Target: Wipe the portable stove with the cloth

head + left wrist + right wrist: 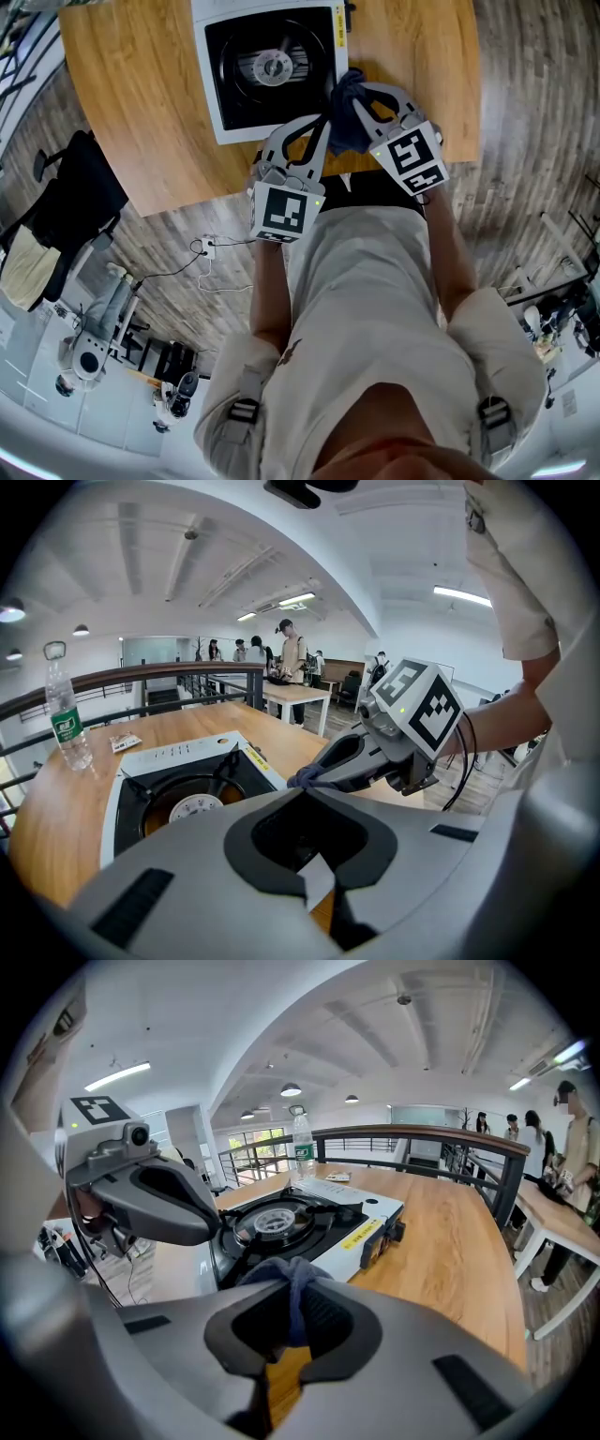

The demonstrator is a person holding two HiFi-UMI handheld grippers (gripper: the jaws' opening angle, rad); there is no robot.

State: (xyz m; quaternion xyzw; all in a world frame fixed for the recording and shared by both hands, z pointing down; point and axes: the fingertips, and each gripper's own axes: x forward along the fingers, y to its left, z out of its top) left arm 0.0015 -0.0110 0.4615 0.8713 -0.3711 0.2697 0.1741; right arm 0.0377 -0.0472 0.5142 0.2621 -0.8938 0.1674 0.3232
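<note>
The portable stove [217,103], white with a black burner top, sits at the far side of the wooden table [141,112]. The dark blue cloth [347,117] hangs above the table's near edge, just off the stove's right front corner. My right gripper [356,92] is shut on the cloth's top; the cloth [292,1283] is bunched between its jaws. My left gripper [325,120] meets it from the left, jaws closed, with a knot of cloth [302,778] right at its tips. The stove [178,789] lies just beyond both grippers.
A water bottle [67,726] and a small packet [125,742] stand behind the stove near the railing. Bare tabletop stretches right of the stove [450,1232]. A black chair [80,197] and a floor cable [202,248] are left of the person. People stand at far tables.
</note>
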